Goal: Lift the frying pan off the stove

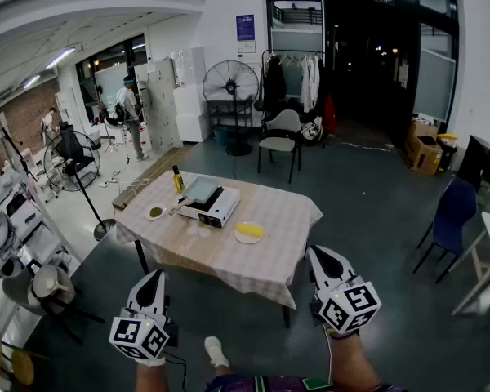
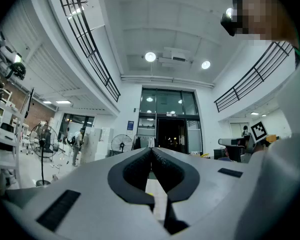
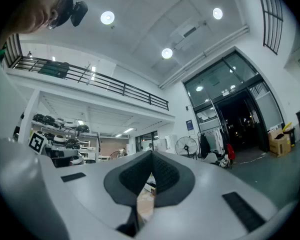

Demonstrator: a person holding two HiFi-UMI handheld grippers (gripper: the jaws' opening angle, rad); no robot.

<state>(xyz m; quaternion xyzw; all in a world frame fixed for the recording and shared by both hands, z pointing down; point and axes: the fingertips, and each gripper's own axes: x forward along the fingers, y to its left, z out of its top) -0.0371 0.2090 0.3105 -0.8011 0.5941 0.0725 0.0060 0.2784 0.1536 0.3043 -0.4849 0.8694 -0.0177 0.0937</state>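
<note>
Standing back from the table, the person holds both grippers low in front, well apart from each other and well short of the table edge. Left gripper: jaws fully together, dark pads meeting at the tips, nothing btwn them; the left gripper view confirms this, w/ only a narrow slit lower down. Right gripper: same, jaws closed tip to tip and empty, seen in the right gripper view, where a sliver of the table shows thru the slit below the tips. Both point roughly level toward the table. Frying pan, grey and squarish, sits on top of the white stove near the middle-left of the table, well away from either gripper. Table has a checked cloth. Just right of the stove, toward the near edge, lies a plate w/ sth yellow on it. Left of the stove is a small dish w/ sth green, and behind that a dark bottle w/ yellow label stands upright. Beyond the table: a grey chair, a big floor fan and a clothes rack. Off to the right is a blue chair. Another person stands far back at the left; details too small to tell
</note>
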